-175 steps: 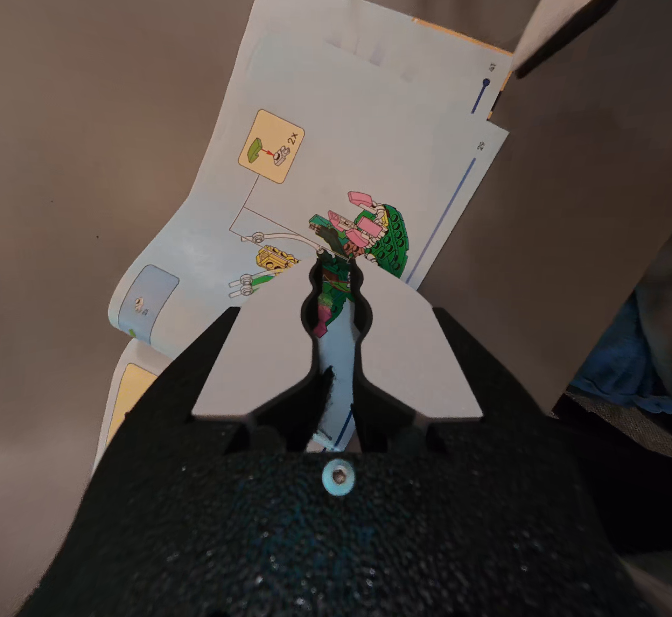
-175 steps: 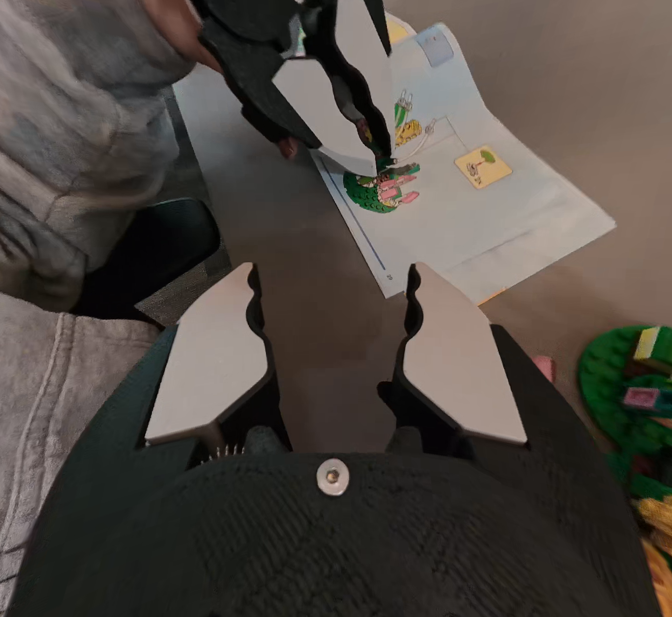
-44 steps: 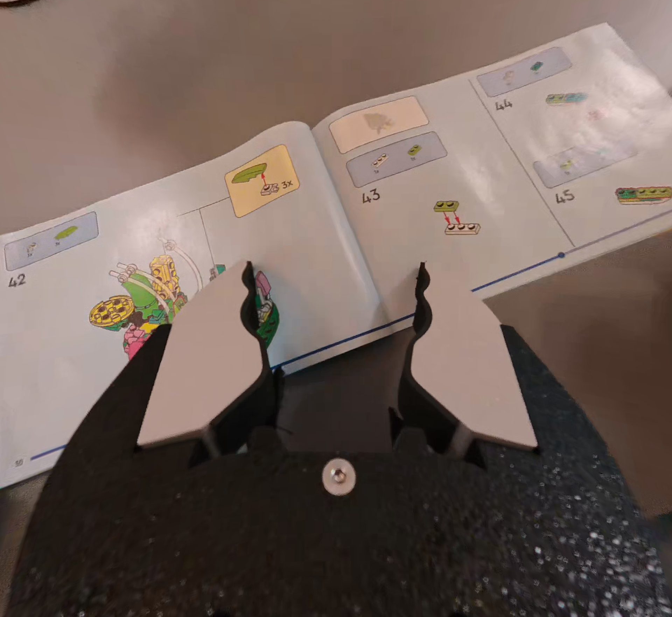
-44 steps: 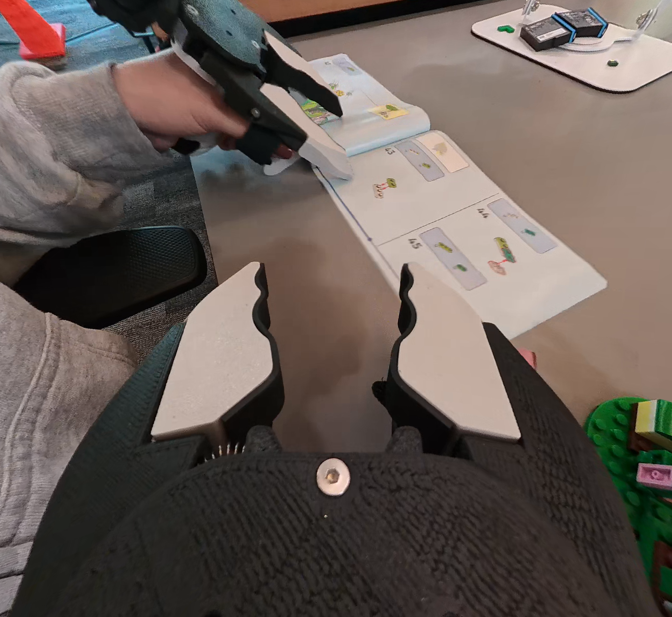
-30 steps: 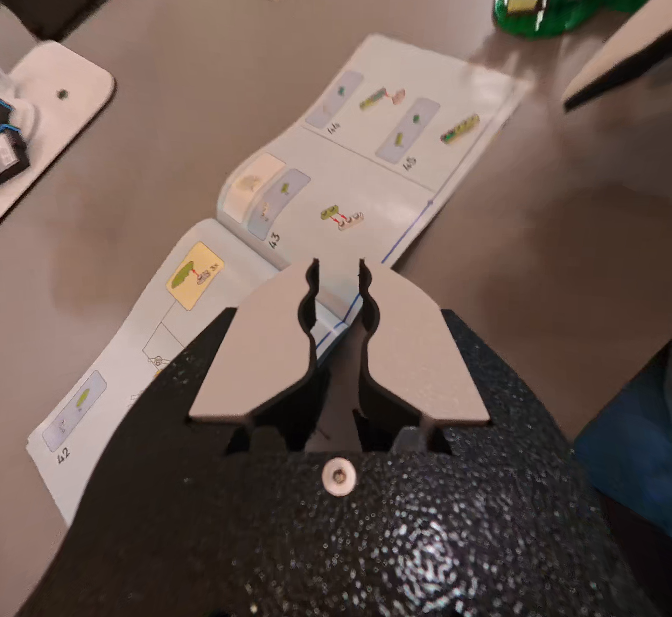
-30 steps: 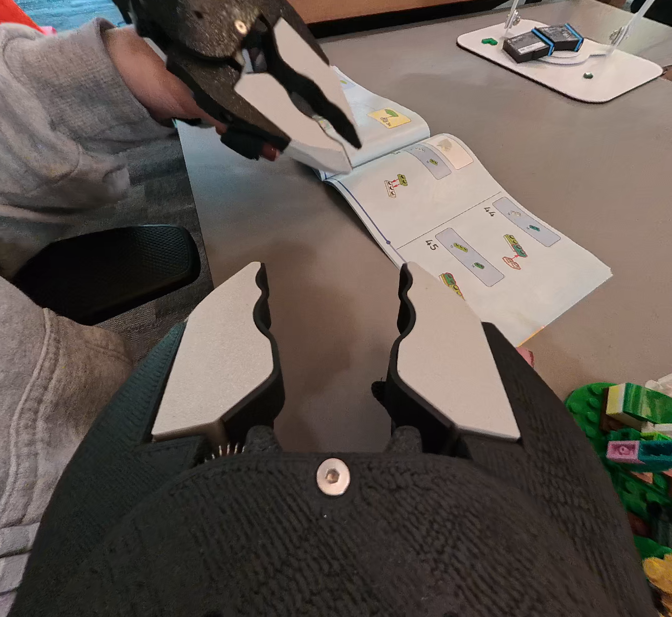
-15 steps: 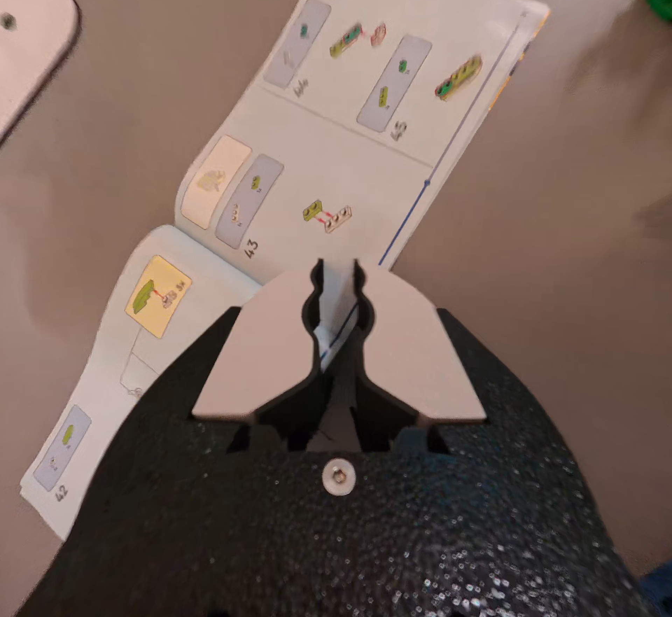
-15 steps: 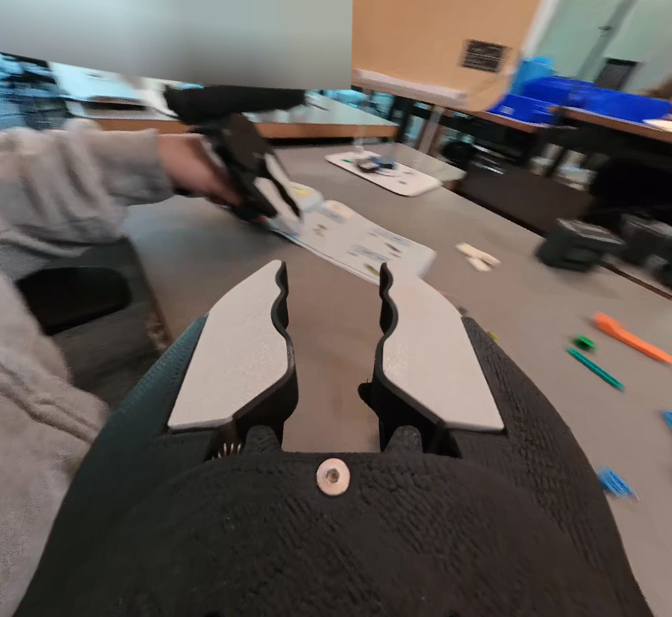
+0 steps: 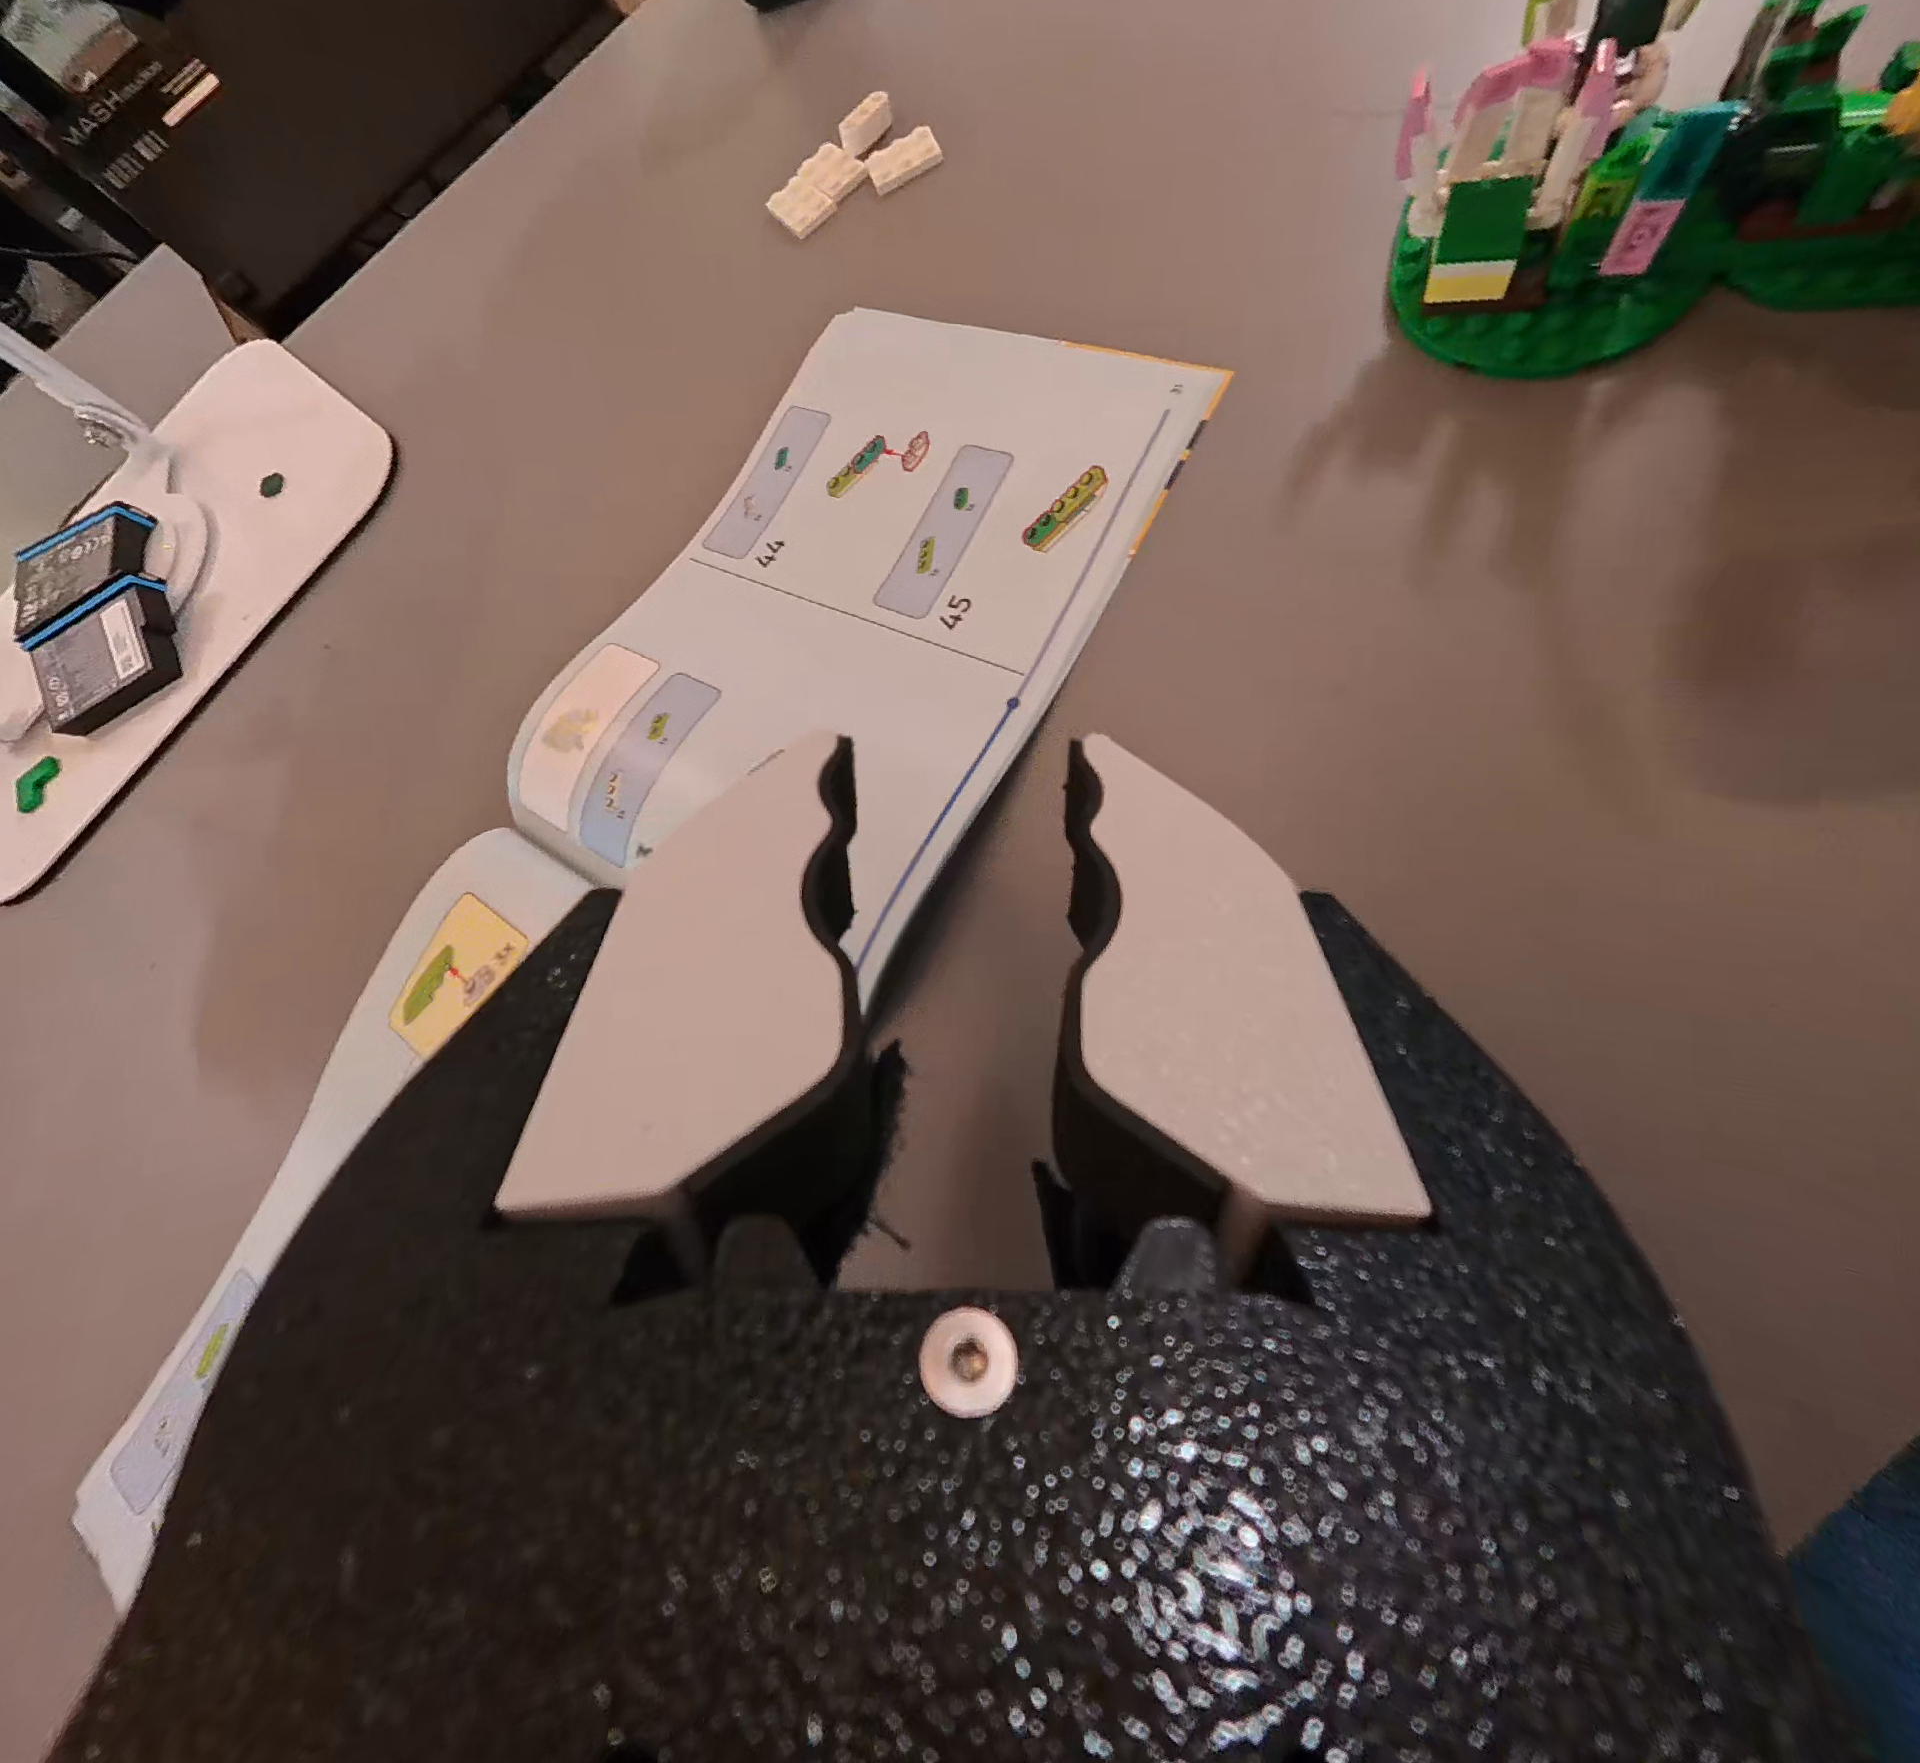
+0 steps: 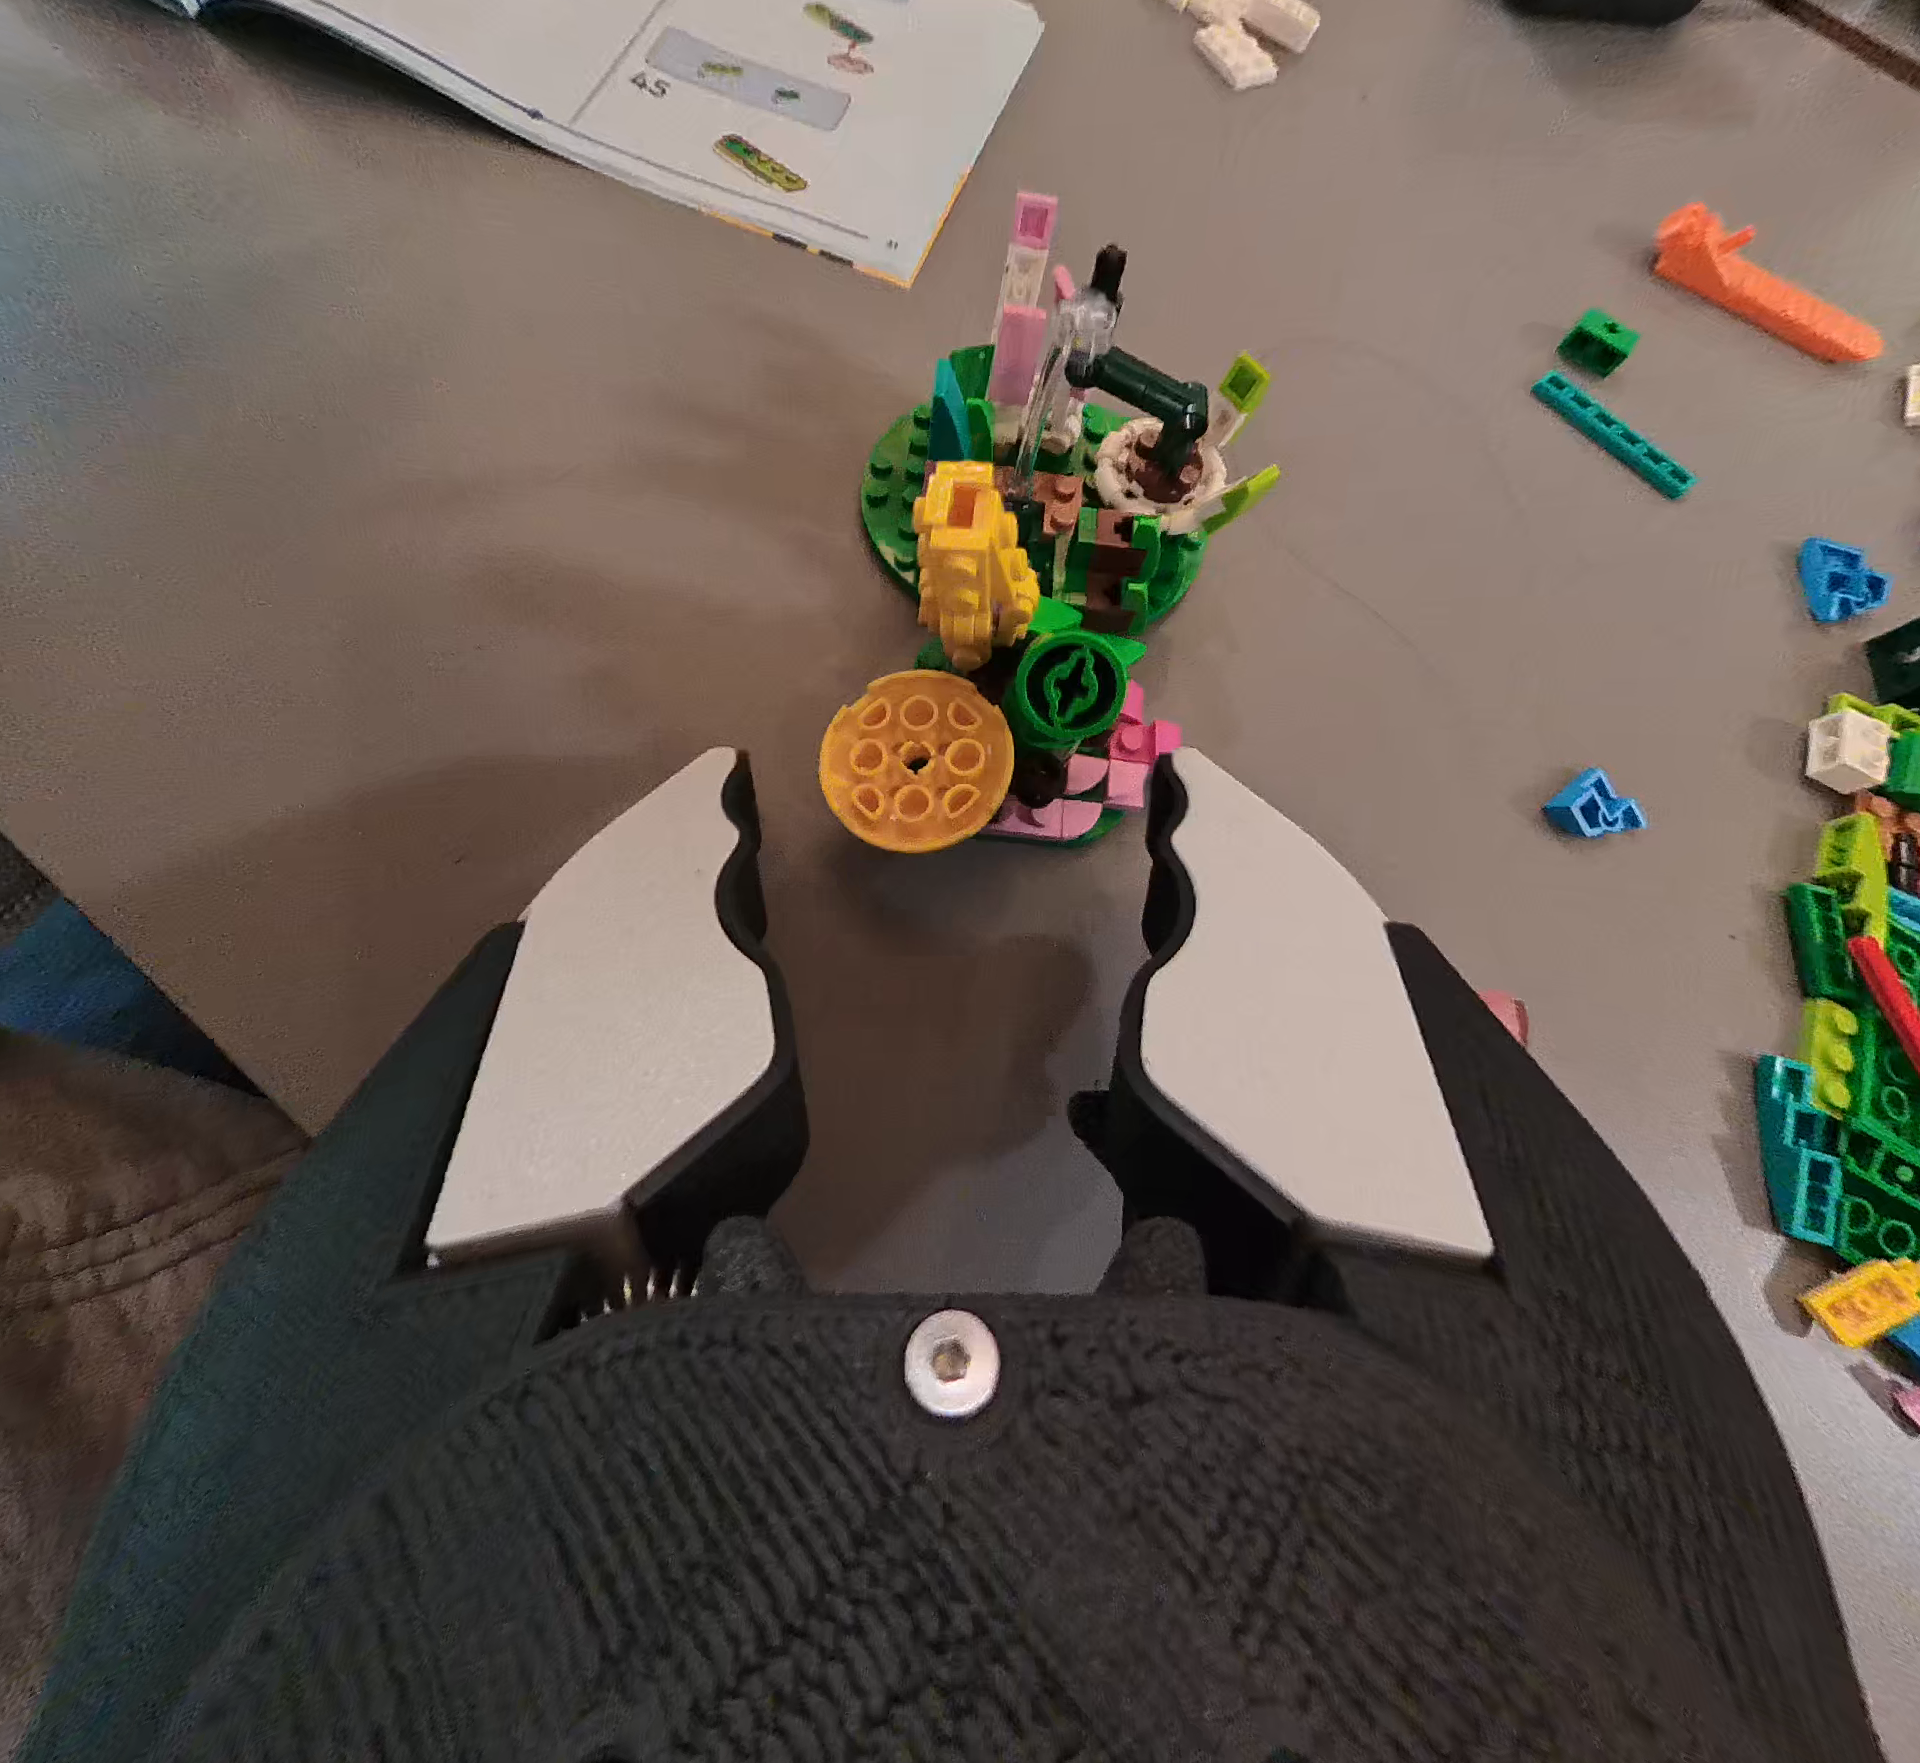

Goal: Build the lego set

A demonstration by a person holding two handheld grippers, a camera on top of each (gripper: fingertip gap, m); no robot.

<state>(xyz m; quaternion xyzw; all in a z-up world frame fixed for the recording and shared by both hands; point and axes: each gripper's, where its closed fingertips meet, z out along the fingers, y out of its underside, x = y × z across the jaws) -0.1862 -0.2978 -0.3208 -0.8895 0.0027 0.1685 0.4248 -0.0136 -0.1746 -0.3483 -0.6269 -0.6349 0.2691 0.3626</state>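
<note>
Grey tabletop (image 9: pixel 1455 778) is filling both views, with dark shelving and boxes showing beyond its far left edge in the left wrist view. An open booklet (image 9: pixel 914 570) is lying flat on it, its near pages curling up at the spine. The left gripper (image 9: pixel 958 757) is hovering over the booklet's near right edge with its jaws parted and nothing between them. Far of the booklet, a cluster of white bricks (image 9: pixel 854 165) is sitting by itself, and a white board (image 9: pixel 270 508) at the far left is carrying two black blocks with blue trim (image 9: pixel 88 622). The model (image 10: pixel 1029 550) is standing to the right of the booklet, well apart from the left gripper: green round bases carrying pink, yellow, brown and dark green pieces, with a clear rod rising among them. In the right wrist view the right gripper (image 10: pixel 948 773) is hanging just near of the model with its jaws spread wide and empty, a yellow round plate (image 10: pixel 914 759) on the model's near side lying just beyond the fingertips. Loose pieces are scattered to the right: an orange tool (image 10: pixel 1761 300), a teal strip (image 10: pixel 1610 433), two blue bits, and a heaped pile of bricks (image 10: pixel 1860 1090) at the right edge.
</note>
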